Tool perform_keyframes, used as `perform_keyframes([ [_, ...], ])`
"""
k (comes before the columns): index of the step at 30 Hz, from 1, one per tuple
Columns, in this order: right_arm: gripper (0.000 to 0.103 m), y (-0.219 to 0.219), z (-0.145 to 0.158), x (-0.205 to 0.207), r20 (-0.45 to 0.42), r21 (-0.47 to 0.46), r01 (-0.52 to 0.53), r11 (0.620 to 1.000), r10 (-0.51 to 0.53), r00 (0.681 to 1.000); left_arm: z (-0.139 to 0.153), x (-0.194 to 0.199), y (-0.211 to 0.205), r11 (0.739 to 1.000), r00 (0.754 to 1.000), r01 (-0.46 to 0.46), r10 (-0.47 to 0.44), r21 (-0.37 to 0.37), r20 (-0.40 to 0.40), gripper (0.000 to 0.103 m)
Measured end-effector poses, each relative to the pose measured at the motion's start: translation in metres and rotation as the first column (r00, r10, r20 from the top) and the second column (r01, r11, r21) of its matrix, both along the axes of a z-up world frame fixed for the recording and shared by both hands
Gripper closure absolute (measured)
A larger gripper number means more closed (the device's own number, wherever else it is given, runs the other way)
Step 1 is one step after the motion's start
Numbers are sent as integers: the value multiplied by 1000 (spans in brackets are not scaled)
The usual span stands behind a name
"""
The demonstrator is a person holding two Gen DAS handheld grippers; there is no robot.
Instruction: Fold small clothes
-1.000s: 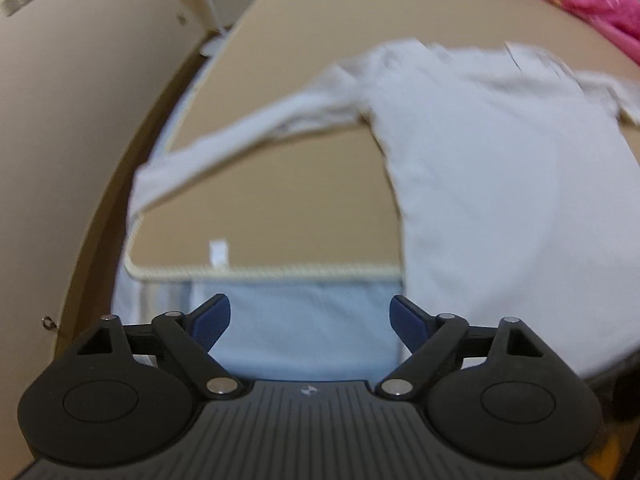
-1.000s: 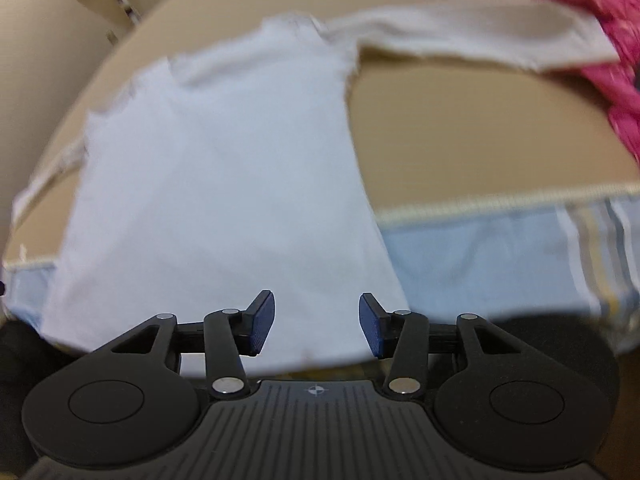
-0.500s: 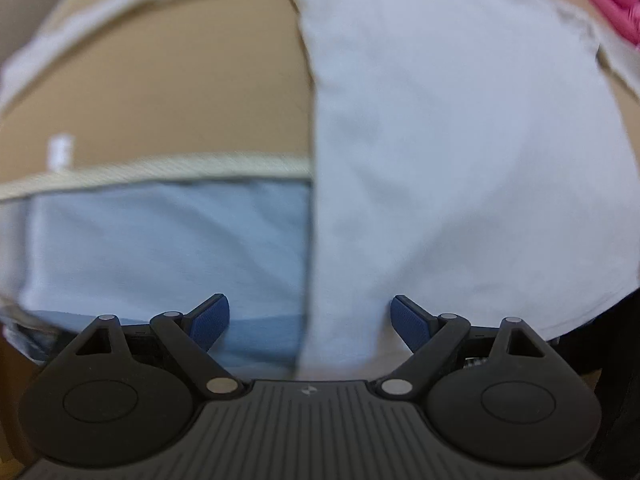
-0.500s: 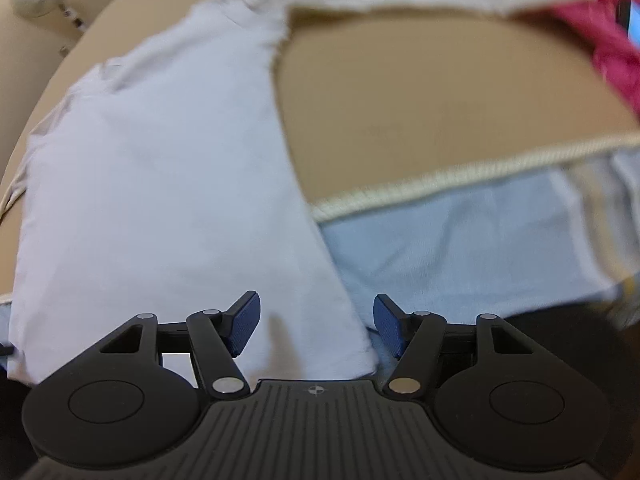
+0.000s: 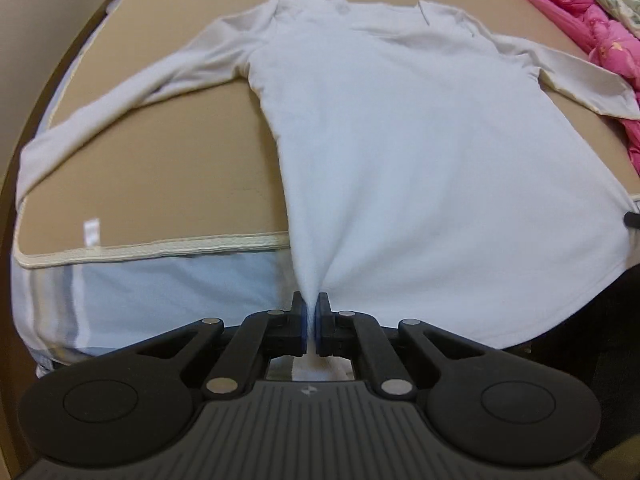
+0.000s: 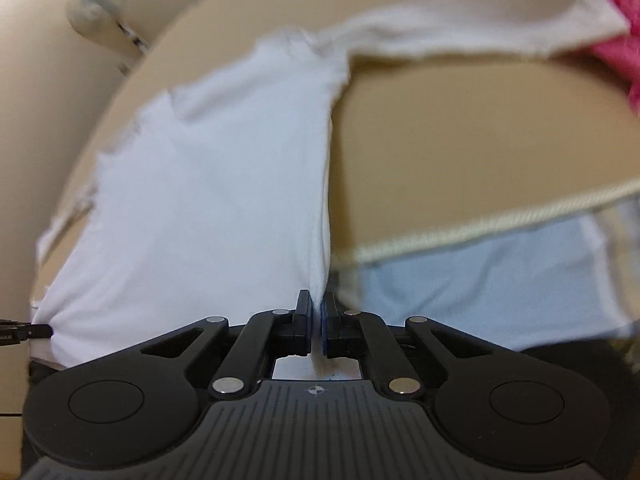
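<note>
A white long-sleeved shirt (image 5: 400,140) lies flat on a tan mat (image 5: 168,184), sleeves spread to both sides, hem hanging over the near edge. My left gripper (image 5: 311,306) is shut on the shirt's lower left hem corner, and the cloth puckers into the jaws. My right gripper (image 6: 317,306) is shut on the lower right hem corner of the shirt (image 6: 224,184). The right gripper's tip shows at the far right of the left wrist view (image 5: 632,219), and the left gripper's tip at the far left of the right wrist view (image 6: 24,332).
The tan mat with a cream trim (image 5: 160,249) lies on a light blue sheet (image 5: 168,296). A pink quilt (image 5: 592,32) is bunched at the right, under the right sleeve's cuff. A beige wall (image 6: 40,120) and a fan (image 6: 96,10) stand at the left.
Both grippers were open above the hem; now each has closed on a hem corner. The shirt's lower edge is pulled taut toward me.
</note>
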State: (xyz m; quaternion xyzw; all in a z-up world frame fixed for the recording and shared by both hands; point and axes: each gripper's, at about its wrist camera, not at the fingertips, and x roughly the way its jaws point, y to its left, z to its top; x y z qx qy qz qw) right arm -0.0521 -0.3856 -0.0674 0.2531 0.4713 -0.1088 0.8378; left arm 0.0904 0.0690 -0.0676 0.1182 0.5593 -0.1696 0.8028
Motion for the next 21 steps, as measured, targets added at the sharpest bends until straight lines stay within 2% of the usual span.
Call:
perform_keyframes([
  [2, 100, -3, -10, 3, -27, 2, 11, 1000, -11, 1000, -21, 2, -2, 998, 1000, 14, -13, 68, -16, 99],
  [6, 99, -3, -72, 13, -162, 16, 42, 999, -38, 986, -76, 21, -9, 989, 989, -29, 50, 148, -138, 97],
  [8, 97, -4, -85, 11, -182, 24, 81, 996, -76, 980, -83, 23, -8, 986, 985, -59, 83, 157, -148, 89],
  [9, 95, -5, -84, 8, -177, 24, 99, 995, -93, 980, -83, 22, -5, 984, 986, -62, 86, 166, -141, 70],
  [10, 92, -5, -81, 6, -179, 23, 101, 995, -95, 979, -81, 20, -2, 982, 989, -61, 84, 177, -125, 47],
  [11, 81, -4, -77, 3, -200, 15, 93, 996, -88, 976, -77, 17, 2, 980, 991, -59, 80, 188, -105, 37],
  [12, 65, -4, -74, 1, -227, 0, 83, 997, -81, 970, -74, 14, 8, 977, 993, -65, 83, 203, -82, 22],
  [14, 49, -4, -64, -9, -243, -32, 99, 995, -104, 965, -66, 13, 24, 973, 993, -107, 116, 205, -33, 19],
  [16, 47, -6, -51, -15, -207, -41, 119, 992, -125, 970, -53, 24, 47, 970, 983, -181, 183, 163, 7, 18],
  [18, 44, -2, -39, -12, -181, -57, 123, 991, -131, 975, -38, 49, 78, 946, 952, -305, 302, 107, 43, 18],
  [20, 44, 9, -28, -2, -166, -88, 102, 991, -116, 979, -31, 74, 108, 898, 898, -438, 436, 31, 58, 18],
  [21, 44, 14, -26, 8, -160, -99, 89, 991, -104, 982, -28, 86, 125, 866, 864, -500, 500, -8, 60, 18],
])
